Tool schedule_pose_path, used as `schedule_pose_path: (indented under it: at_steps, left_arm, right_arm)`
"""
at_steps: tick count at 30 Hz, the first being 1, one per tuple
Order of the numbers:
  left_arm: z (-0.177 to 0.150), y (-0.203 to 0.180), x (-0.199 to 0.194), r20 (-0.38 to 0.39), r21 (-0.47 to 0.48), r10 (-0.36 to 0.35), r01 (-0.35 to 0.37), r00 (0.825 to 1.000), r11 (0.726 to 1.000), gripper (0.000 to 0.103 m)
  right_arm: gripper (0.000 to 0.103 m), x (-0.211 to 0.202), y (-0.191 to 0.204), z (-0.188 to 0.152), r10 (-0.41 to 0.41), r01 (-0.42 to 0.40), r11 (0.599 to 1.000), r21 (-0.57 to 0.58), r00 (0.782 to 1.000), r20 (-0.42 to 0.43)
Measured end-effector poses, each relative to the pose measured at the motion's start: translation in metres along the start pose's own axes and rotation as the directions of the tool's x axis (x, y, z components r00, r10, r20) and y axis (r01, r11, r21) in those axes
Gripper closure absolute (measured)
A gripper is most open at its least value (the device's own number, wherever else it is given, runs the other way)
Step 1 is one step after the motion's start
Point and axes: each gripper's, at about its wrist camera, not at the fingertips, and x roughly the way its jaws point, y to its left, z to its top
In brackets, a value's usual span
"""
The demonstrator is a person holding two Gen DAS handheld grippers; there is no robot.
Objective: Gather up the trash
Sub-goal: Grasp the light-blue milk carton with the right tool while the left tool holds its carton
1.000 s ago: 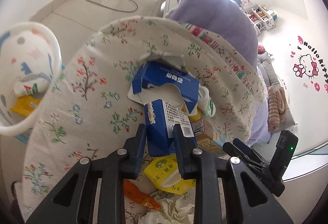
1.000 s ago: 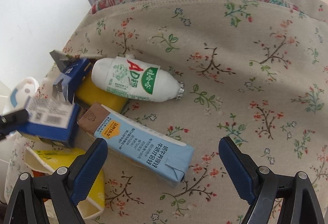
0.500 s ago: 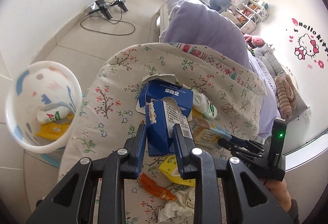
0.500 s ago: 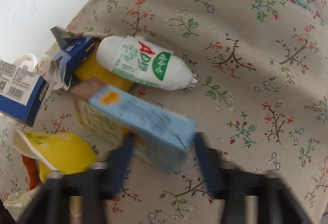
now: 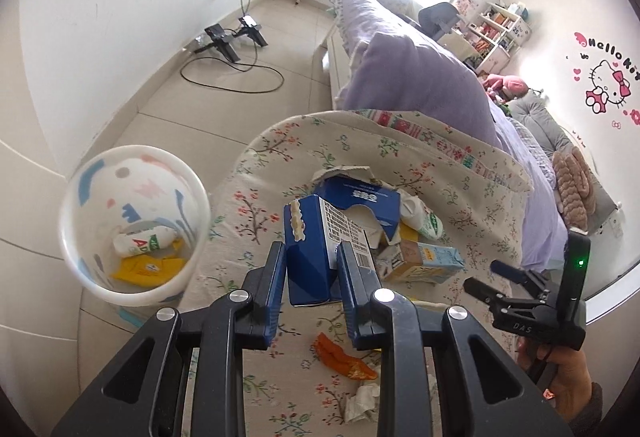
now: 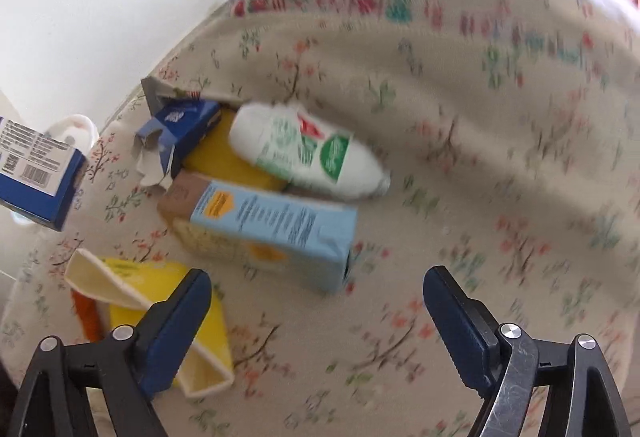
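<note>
Left tool is clamped on a torn dark-blue cardboard box at the frame's centre, right of a white patterned round bin. Right tool has its jaws opening with nothing between them, low in its frame, just below a pale-blue drink carton lying on the floral cloth beside a white plastic bottle.

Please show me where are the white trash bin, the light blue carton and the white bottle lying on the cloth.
white trash bin (image 5: 68, 237): left wrist view, rim.
light blue carton (image 6: 276, 221): right wrist view, blue side.
white bottle (image 6: 308, 153): right wrist view, label.
</note>
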Motion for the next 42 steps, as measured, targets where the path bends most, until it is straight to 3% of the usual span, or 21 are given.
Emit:
schedule_pose_path:
  at_steps: [8, 13, 17, 24, 29, 32, 33, 34, 36, 41, 42]
  left_arm:
    - [0.006, 0.022, -0.004, 0.003, -0.04, 0.043, -0.043, 0.999, 0.998, 0.076]
    - [0.006, 0.033, -0.006, 0.0, -0.042, 0.07, -0.07, 0.998, 0.997, 0.076]
    - [0.006, 0.039, -0.006, -0.003, -0.045, 0.076, -0.076, 0.997, 0.996, 0.076]
    - [0.005, 0.039, -0.008, -0.006, -0.04, 0.076, -0.076, 0.997, 0.996, 0.076]
    - [0.002, 0.04, -0.008, -0.012, -0.047, 0.082, -0.082, 0.997, 0.996, 0.076]
    - [0.002, 0.041, -0.009, -0.011, -0.049, 0.085, -0.086, 0.996, 0.995, 0.076]
    - [0.002, 0.041, -0.009, -0.01, -0.05, 0.086, -0.086, 0.996, 0.995, 0.076]
    - [0.001, 0.041, -0.01, -0.009, -0.051, 0.086, -0.086, 0.996, 0.995, 0.076]
    - [0.001, 0.041, -0.01, -0.008, -0.053, 0.086, -0.086, 0.996, 0.995, 0.076]
    - [0.0, 0.041, -0.01, -0.01, -0.051, 0.087, -0.088, 0.996, 0.995, 0.076]
    - [0.001, 0.041, -0.009, -0.011, -0.052, 0.088, -0.088, 0.996, 0.995, 0.076]
  right_arm:
    - [0.014, 0.016, 0.019, 0.033, 0.065, -0.061, 0.996, -0.064, 0.996, 0.061]
    - [0.014, 0.042, 0.033, 0.038, 0.103, -0.102, 0.986, -0.132, 0.995, -0.005]
    - [0.015, 0.055, 0.037, 0.029, 0.072, -0.082, 0.982, -0.168, 0.996, -0.06]
    - [0.042, 0.048, 0.036, 0.018, 0.022, -0.034, 0.976, -0.214, 0.998, -0.057]
    - [0.05, 0.039, 0.029, 0.014, 0.034, -0.052, 0.976, -0.211, 0.995, -0.089]
    - [0.049, 0.036, 0.024, 0.014, 0.058, -0.075, 0.979, -0.187, 0.994, -0.092]
    - [0.043, 0.034, 0.02, 0.014, 0.061, -0.077, 0.981, -0.18, 0.994, -0.089]
    - [0.03, 0.035, 0.018, 0.014, 0.063, -0.078, 0.982, -0.171, 0.994, -0.087]
    - [0.018, 0.037, 0.014, 0.016, 0.053, -0.063, 0.986, -0.152, 0.996, -0.069]
    - [0.02, 0.051, 0.006, 0.015, 0.111, -0.119, 0.99, -0.08, 0.988, -0.107]
    - [0.031, 0.054, 0.007, 0.014, 0.112, -0.122, 0.989, -0.085, 0.987, -0.119]
